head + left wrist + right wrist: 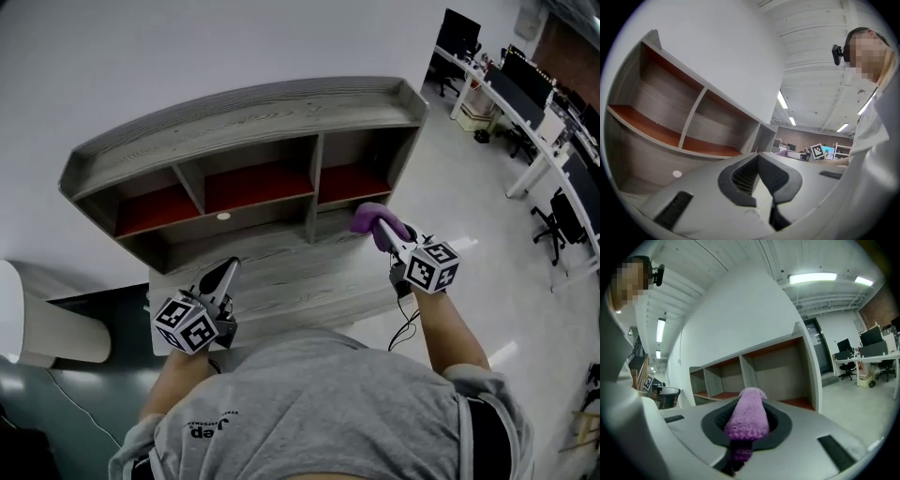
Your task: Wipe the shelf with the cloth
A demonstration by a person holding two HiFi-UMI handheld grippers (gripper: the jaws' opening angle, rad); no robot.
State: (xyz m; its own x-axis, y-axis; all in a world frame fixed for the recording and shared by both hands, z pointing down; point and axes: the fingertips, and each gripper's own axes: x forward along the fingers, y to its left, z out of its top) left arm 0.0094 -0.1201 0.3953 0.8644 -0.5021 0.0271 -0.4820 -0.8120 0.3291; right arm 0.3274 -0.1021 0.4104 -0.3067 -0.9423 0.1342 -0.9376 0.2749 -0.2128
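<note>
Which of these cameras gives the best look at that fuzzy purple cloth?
The right gripper view: the cloth fills the middle, pinched by the right gripper. The head view shows it small, by the shelf. The left gripper view shows at most a faint speck.

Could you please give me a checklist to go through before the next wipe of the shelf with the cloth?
1. Cloth grip: ok. The right tool is shut on the purple cloth.
2. Cloth touching the shelf: cannot tell. It sits at the foot of the right divider, but contact is unclear.
3. Left tool out of the way: ok. It is shut and empty, over the left of the lower board.
4. Compartments free of loose items: ok. None show on the red floors.
5. Cable clear: ok. It hangs below the right tool, away from the shelf.
</note>
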